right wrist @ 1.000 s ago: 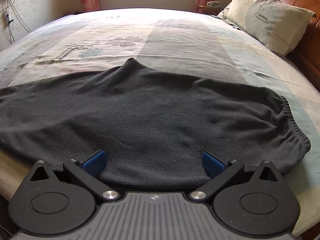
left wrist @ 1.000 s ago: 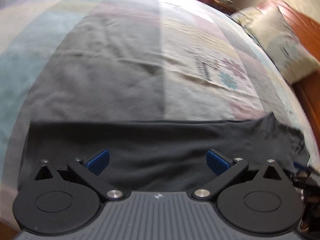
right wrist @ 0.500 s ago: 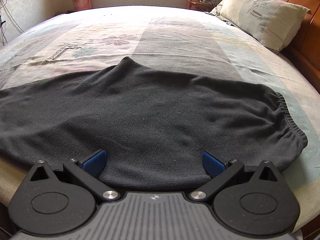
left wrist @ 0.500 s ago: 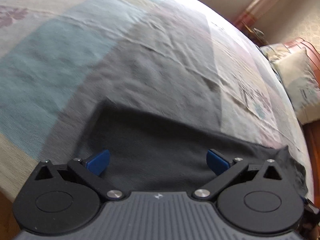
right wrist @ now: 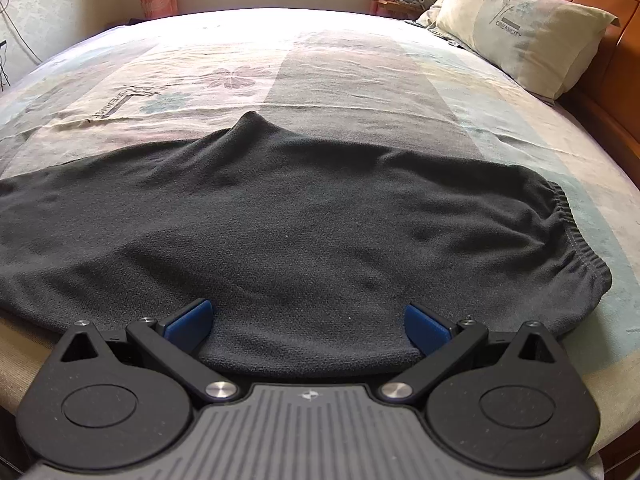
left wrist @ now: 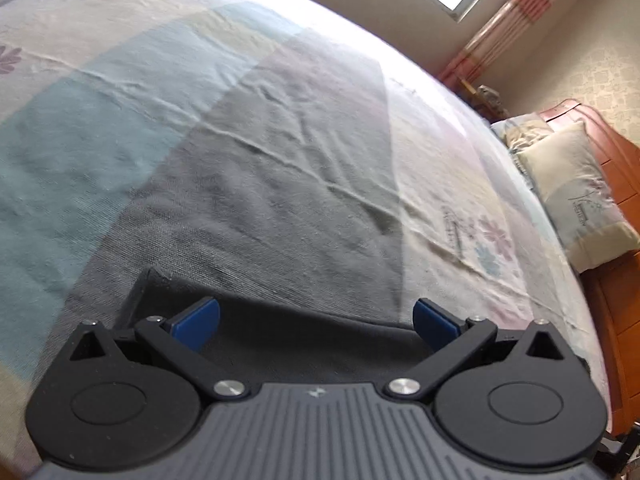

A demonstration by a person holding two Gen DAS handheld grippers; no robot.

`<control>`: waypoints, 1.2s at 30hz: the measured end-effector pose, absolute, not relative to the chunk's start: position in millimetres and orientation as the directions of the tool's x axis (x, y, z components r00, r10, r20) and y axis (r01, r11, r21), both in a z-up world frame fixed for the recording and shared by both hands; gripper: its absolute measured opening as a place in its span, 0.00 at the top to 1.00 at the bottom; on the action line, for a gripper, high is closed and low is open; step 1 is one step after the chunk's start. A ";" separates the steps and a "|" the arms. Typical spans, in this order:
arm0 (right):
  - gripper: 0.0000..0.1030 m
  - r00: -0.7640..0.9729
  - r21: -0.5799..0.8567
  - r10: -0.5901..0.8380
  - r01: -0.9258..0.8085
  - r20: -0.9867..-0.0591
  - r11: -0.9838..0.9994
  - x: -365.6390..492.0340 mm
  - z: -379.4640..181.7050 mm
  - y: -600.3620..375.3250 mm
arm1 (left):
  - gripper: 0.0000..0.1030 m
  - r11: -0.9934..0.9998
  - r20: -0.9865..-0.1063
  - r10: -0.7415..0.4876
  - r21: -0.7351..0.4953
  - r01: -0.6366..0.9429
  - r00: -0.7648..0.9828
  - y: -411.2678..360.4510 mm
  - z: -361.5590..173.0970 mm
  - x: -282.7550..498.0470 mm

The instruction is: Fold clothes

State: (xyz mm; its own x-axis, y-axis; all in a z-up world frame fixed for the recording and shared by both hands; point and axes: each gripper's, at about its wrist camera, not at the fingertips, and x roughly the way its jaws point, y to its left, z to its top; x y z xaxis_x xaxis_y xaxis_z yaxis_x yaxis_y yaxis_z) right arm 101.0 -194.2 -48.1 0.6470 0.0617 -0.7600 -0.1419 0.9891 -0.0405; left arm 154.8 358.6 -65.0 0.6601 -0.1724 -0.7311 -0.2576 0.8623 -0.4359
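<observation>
Since a second ago our left gripper (left wrist: pixel 316 316) has swung away from the broad span of dark cloth, so its view now catches only a corner of the garment by the bed's near edge, while our right gripper (right wrist: pixel 308 322) has barely shifted. Both pairs of jaws stand wide apart, holding nothing.

We see dark grey fleece trousers (right wrist: pixel 280 232) spread flat along the near edge of the bed (right wrist: pixel 360 72), the elastic waistband (right wrist: pixel 576 236) toward the headboard side, where a pillow (right wrist: pixel 520 28) lies, and the leg end running off toward the foot. A small peak of cloth juts toward the bed's middle. They seem to lie doubled lengthwise, leg on leg, though we cannot be sure.

We judge the fleece soft, light and limp: it will sag and drape from any pinch, and its napped face should give the pads good purchase. The firmest holds look to be the gathered waistband and the hem corner (left wrist: pixel 148 280) under our left gripper, taken through all layers so none slides.
</observation>
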 end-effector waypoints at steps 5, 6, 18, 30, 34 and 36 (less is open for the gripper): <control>0.00 0.644 -0.039 0.062 -0.141 -0.762 0.989 101.3 -48.1 -194.0 | 0.01 0.868 -0.756 -0.107 -0.387 -0.309 0.646 373.2 -75.5 164.9; 0.00 0.643 -0.039 0.061 -0.140 -0.763 0.989 101.2 -47.9 -194.0 | 0.01 0.870 -0.751 -0.095 -0.382 -0.313 0.653 374.4 -71.2 163.8; 0.00 0.643 -0.038 0.060 -0.138 -0.763 0.990 101.7 -48.4 -193.6 | 0.01 0.896 -0.748 -0.110 -0.360 -0.261 0.654 358.1 -57.9 128.8; 0.00 0.648 -0.036 0.058 -0.132 -0.760 0.991 102.6 -49.1 -193.0 | 0.01 0.883 -0.687 -0.354 -0.469 -0.015 0.634 281.8 -58.1 108.1; 0.00 0.650 -0.034 0.063 -0.136 -0.757 0.990 101.8 -49.2 -193.7 | 0.01 0.889 -0.729 -0.339 -0.455 -0.051 0.595 269.0 -77.0 112.6; 0.00 0.649 -0.034 0.064 -0.137 -0.758 0.990 101.3 -48.7 -193.9 | 0.01 0.890 -0.724 -0.348 -0.454 -0.031 0.596 260.9 -77.9 111.2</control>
State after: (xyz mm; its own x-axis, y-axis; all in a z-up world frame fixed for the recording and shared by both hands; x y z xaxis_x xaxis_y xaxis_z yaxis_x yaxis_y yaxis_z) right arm 101.3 -193.9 -48.7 0.6493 0.0638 -0.7578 -0.1374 0.9899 -0.0344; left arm 111.2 260.9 -77.9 0.5956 -0.3484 -0.7238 -0.0314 0.8902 -0.4544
